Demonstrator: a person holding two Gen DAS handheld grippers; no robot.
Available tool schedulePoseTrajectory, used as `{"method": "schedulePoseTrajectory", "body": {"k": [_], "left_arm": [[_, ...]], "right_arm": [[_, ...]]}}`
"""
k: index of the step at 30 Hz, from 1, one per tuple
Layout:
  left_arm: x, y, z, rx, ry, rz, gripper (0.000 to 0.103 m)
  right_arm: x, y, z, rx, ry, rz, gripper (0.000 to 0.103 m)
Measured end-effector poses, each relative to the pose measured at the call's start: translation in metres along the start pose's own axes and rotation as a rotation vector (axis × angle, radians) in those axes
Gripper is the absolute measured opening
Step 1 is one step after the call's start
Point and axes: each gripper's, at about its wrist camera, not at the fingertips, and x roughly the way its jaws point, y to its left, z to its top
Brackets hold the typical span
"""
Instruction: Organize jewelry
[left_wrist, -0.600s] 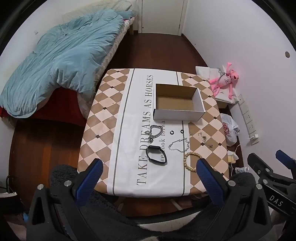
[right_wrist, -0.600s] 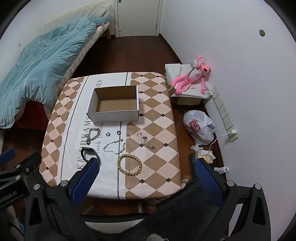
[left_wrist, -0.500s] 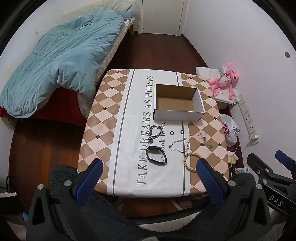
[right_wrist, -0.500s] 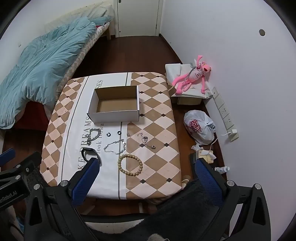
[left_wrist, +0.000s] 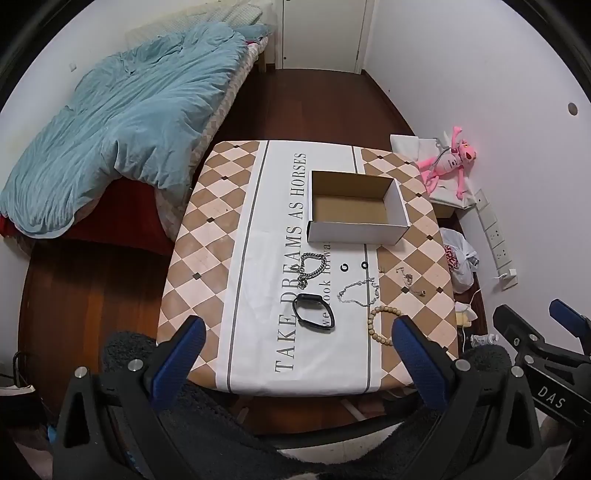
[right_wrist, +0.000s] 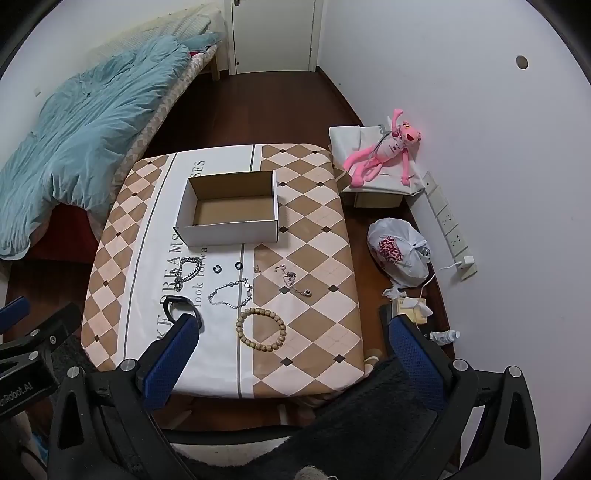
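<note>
An open, empty cardboard box (left_wrist: 356, 212) (right_wrist: 231, 210) stands mid-table. In front of it lie a thick silver chain (left_wrist: 310, 268) (right_wrist: 188, 268), two small black rings (left_wrist: 354, 266) (right_wrist: 228, 267), a thin silver bracelet (left_wrist: 360, 293) (right_wrist: 232, 293), a small pendant chain (left_wrist: 408, 282) (right_wrist: 293, 282), a black band (left_wrist: 313, 314) (right_wrist: 177, 304) and a wooden bead bracelet (left_wrist: 380, 326) (right_wrist: 261, 329). My left gripper (left_wrist: 295, 350) and right gripper (right_wrist: 291, 341) are open and empty, held above the table's near edge.
The table (left_wrist: 207, 258) has a checkered cloth. A bed with a blue duvet (left_wrist: 122, 125) is at the left. A pink plush toy (right_wrist: 384, 151), a white plastic bag (right_wrist: 399, 251) and wall sockets (right_wrist: 448, 225) are at the right.
</note>
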Motion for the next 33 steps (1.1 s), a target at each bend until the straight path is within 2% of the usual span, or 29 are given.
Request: {"method": "schedulePoseTrajectory", "body": {"k": [13, 33], "left_arm": [[-0.001, 0.004, 0.009, 0.004, -0.004, 0.002, 0.103], [0.000, -0.009, -0.003, 0.035, -0.013, 0.006, 0.103]], "right_arm": [[-0.005, -0.001, 0.001, 0.004, -0.006, 0.003, 0.103], [-0.016, -0.007, 0.004, 0.009, -0.034, -0.001, 0.103]]}}
